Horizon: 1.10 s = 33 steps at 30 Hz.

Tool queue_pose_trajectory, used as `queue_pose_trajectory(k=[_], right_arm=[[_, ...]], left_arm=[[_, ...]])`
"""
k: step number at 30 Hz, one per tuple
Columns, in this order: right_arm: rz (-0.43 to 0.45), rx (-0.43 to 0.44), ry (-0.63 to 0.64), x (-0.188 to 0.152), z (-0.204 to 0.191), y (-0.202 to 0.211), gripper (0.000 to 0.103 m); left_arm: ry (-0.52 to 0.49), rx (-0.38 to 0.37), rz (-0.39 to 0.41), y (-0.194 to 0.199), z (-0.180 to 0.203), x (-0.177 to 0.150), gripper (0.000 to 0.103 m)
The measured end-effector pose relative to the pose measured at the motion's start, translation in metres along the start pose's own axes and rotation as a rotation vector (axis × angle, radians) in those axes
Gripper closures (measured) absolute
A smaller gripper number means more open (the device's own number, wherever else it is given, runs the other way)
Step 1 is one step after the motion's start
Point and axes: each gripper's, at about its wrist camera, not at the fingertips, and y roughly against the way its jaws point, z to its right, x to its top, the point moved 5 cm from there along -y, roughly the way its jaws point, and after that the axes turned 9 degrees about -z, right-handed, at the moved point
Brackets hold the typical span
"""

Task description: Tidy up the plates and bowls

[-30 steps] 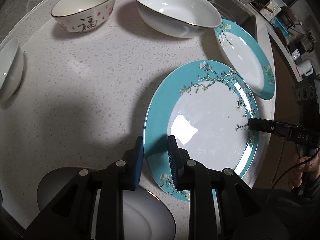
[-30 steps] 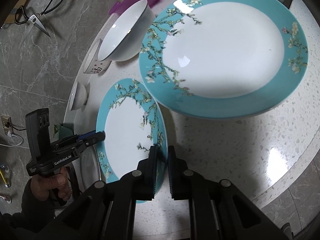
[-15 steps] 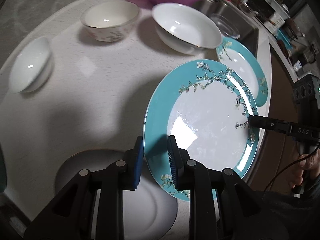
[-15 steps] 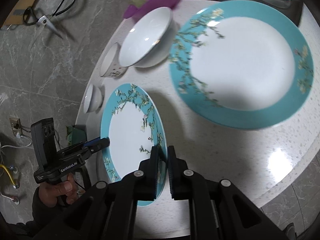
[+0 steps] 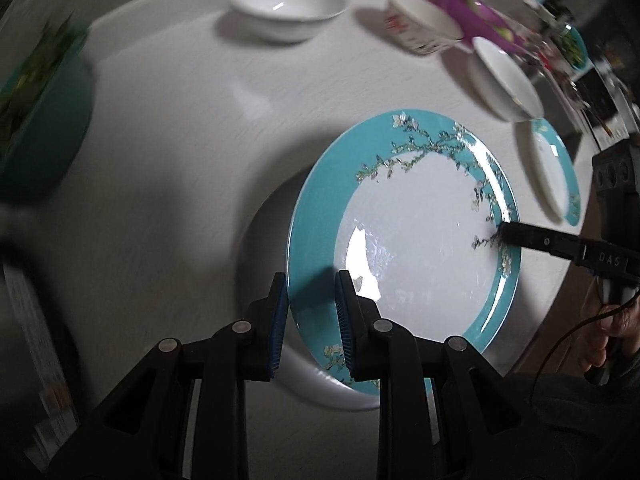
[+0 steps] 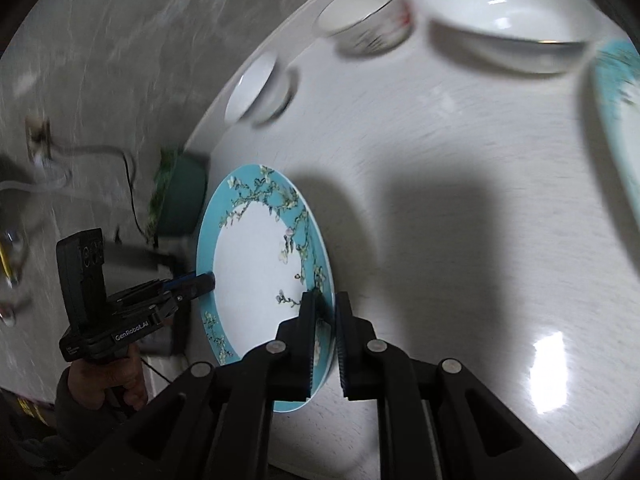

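Observation:
A teal-rimmed floral plate (image 5: 412, 240) is held by both grippers, above a plain white plate (image 5: 332, 392) whose edge shows under it. My left gripper (image 5: 310, 320) is shut on the plate's near rim. My right gripper (image 6: 325, 332) is shut on the opposite rim; the plate also shows in the right wrist view (image 6: 256, 264). A second, larger teal floral plate (image 5: 554, 168) lies on the white counter to the right.
On the counter stand a small white bowl (image 5: 288, 8), a bowl with red marks (image 5: 424, 28), a wide white bowl (image 5: 504, 80) and a purple bowl (image 5: 472, 12). A green pot (image 5: 36, 120) sits at the left edge. The view is motion-blurred.
Both grippers have carried the floral plate left across the counter, away from the larger teal plate, until it hangs over the white plate. The bowls have slid right in view.

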Motion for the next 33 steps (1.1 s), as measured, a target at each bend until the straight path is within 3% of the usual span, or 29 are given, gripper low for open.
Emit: queue_pose_trajectory(k=[7,13,20,26,33], right_arm=[[-0.047,-0.089,0.07,0.009,-0.014,-0.031,0.089],[-0.044,-0.175,0.128,0.004,-0.019,-0.039,0.087],[-0.029,-0.37,0.292,-0.007,-0.038,-0.046,0.08],[0.002,-0.513,0.399,-0.013,-0.045,-0.05,0.075],[0.035,-0.676,0.535,-0.025,-0.056,-0.065,0.06]], left_arm=[[0.038,0.007,-0.002,-0.016,-0.018,-0.025,0.082],[0.014,0.034,0.015,-0.022,-0.016,-0.021,0.081],[-0.09,0.222,0.05,-0.026,0.0,-0.029,0.081],[-0.105,0.233,0.081,-0.024,-0.001,-0.04,0.08],[-0.074,0.234,0.126,-0.027,0.001,-0.04,0.078]])
